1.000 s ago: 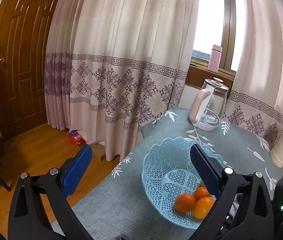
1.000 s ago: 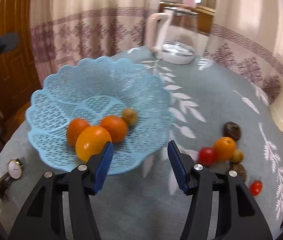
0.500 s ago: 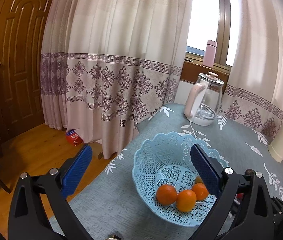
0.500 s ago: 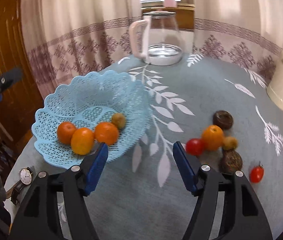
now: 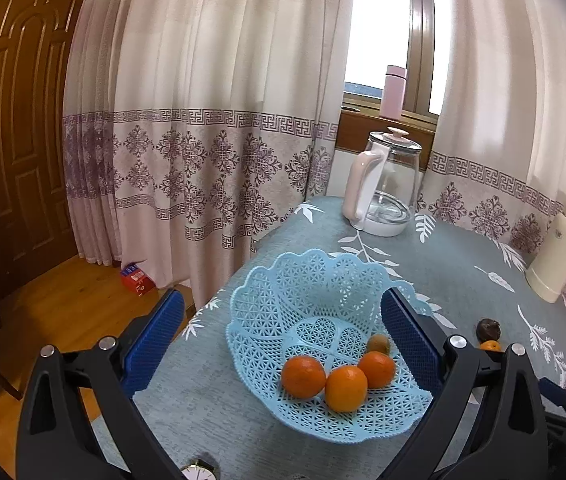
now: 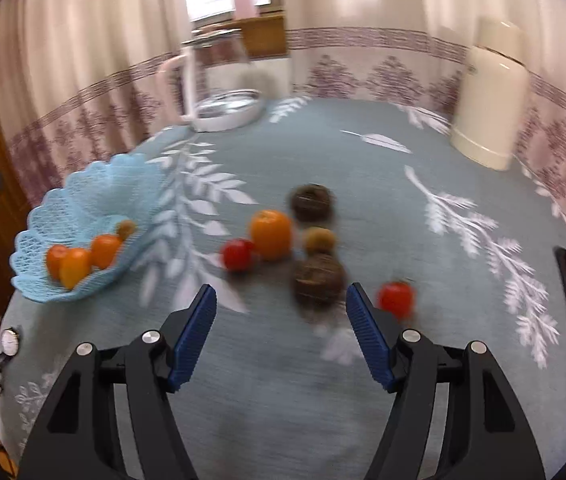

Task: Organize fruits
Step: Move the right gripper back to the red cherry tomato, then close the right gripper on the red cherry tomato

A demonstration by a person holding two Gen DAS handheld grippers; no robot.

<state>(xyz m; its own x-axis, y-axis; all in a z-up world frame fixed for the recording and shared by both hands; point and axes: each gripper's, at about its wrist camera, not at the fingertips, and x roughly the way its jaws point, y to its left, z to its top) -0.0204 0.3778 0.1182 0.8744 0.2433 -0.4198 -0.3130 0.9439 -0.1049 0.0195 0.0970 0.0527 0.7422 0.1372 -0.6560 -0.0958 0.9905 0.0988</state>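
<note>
So from the left wrist view, the pale blue plastic lattice basket (image 5: pixel 315 320) sits near the corner of the grey-green leaf-print surface (image 5: pixel 463 272), and it's already got three round oranges (image 5: pixel 339 380) plus one small brownish-green fruit (image 5: pixel 379 344) in it, so I'd say the sorting is partly done. The left claw (image 5: pixel 283 348) is spread wide with nothing in it, hovering on the near side of the basket. A dark round fruit (image 5: pixel 488 329) and a sliver of orange peek out past its right finger, off on the cloth. Over to the right wrist view, which is a bit motion-blurred: the rest of the pile is out on the surface, well apart from the basket. I count a loose orange (image 6: pixel 271 234), a red tomato-looking fruit (image 6: pixel 237 254) touching it, a small greenish-brown fruit (image 6: pixel 319 239), two dark brown round fruits (image 6: pixel 310 202) (image 6: pixel 318 278) and a second red fruit (image 6: pixel 396 298) off by itself. The right claw (image 6: pixel 281 336) is open and empty too, pointed at that cluster, with the nearer dark fruit just ahead between its fingers. So roughly four in, six to go, and that nearer dark one looks like the next pickup.
</note>
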